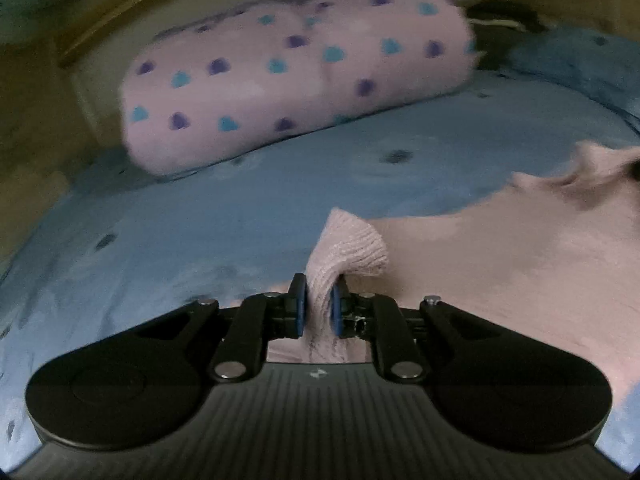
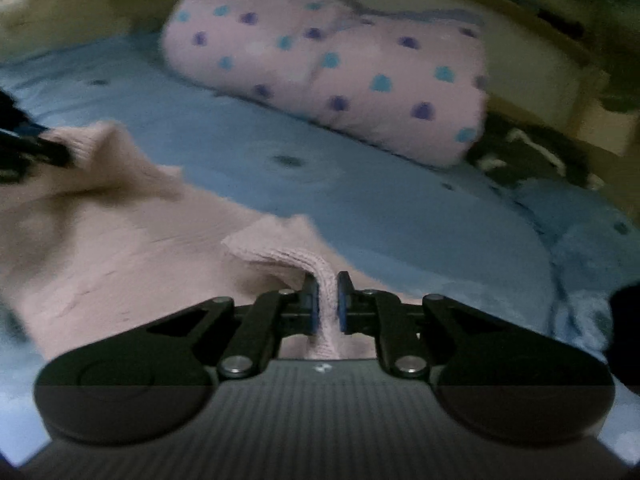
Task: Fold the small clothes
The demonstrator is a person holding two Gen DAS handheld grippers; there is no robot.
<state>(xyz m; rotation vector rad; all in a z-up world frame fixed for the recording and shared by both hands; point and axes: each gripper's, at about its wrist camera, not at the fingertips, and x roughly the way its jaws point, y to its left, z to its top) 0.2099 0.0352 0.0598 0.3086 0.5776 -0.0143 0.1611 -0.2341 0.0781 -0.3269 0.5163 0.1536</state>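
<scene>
A pale pink knitted garment (image 1: 500, 264) lies spread on a blue bed sheet (image 1: 180, 220). My left gripper (image 1: 319, 290) is shut on a ribbed corner of it, and the pinched knit stands up between the blue pads. In the right wrist view the same pink garment (image 2: 120, 248) stretches to the left, and my right gripper (image 2: 328, 292) is shut on another bunched edge of it. At the left edge of that view the other gripper's dark tip (image 2: 36, 148) holds the garment's far corner.
A rolled pink blanket with blue and purple hearts (image 1: 296, 76) lies across the bed behind the garment, also seen as a pink roll (image 2: 340, 68). A dark bundle of cloth (image 2: 528, 152) sits at the right. The blue sheet (image 2: 400, 208) lies between garment and roll.
</scene>
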